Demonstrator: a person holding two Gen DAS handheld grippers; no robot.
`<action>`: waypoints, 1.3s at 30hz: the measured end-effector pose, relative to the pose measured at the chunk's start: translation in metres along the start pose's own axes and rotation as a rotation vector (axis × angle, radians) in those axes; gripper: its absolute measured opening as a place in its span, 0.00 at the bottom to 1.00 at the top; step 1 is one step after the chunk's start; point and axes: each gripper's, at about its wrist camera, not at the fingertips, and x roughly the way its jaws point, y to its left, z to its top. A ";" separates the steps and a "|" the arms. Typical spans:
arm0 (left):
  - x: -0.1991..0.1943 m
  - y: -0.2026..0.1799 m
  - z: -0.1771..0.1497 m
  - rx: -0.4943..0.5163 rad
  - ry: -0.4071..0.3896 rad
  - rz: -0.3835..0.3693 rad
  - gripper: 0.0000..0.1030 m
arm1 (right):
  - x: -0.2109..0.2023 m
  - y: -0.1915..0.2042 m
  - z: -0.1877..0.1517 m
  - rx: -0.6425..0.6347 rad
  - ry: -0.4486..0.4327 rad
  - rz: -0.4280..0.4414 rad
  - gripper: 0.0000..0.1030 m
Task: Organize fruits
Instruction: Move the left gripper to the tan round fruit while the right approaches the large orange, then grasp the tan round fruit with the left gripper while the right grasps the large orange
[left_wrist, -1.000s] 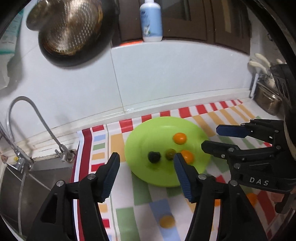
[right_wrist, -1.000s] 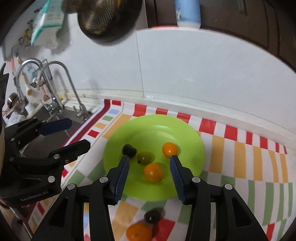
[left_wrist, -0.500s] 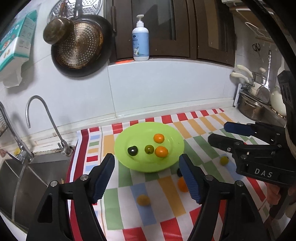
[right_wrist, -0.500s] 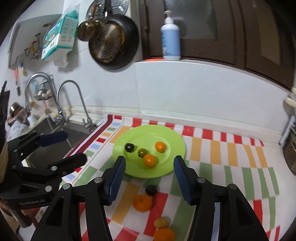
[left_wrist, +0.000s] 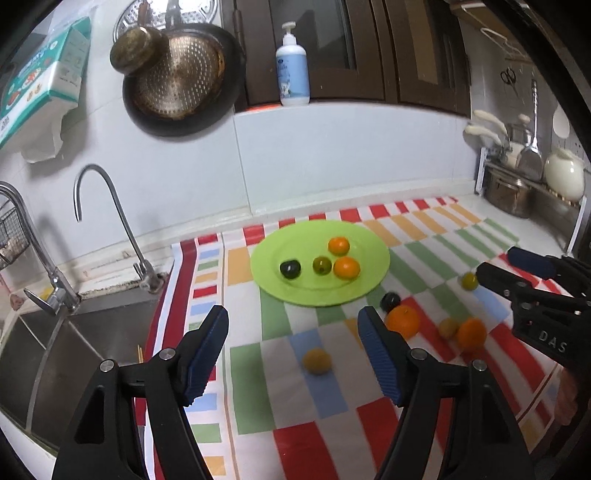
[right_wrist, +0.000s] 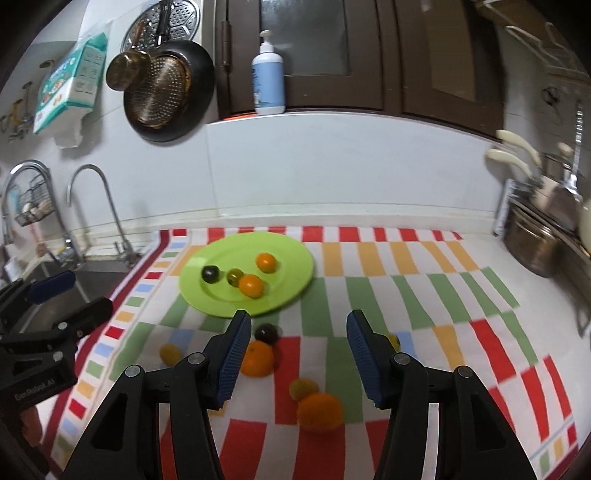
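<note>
Left gripper (left_wrist: 291, 341): we hold it wide open, ribbed blue pads empty.
Right gripper (right_wrist: 297, 354): likewise open, empty.
Plate (left_wrist: 373, 275): round, glossy green, bearing four small fruits.
Cloth (left_wrist: 288, 406): checkered; six round fruits lie loose there.

Loose fruit crowds the near cloth
An orange (right_wrist: 257, 358) and dark plum (right_wrist: 266, 332) lie before the green plate (right_wrist: 295, 284); right of them, bare cloth (right_wrist: 461, 317).
</note>
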 end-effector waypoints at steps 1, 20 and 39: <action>0.003 0.001 -0.004 0.006 0.007 -0.004 0.70 | -0.001 0.003 -0.006 -0.003 -0.003 -0.020 0.53; 0.065 -0.009 -0.041 0.063 0.175 -0.112 0.67 | 0.034 -0.004 -0.066 0.108 0.182 -0.137 0.53; 0.098 -0.014 -0.043 0.031 0.245 -0.151 0.34 | 0.058 -0.011 -0.067 0.115 0.256 -0.117 0.45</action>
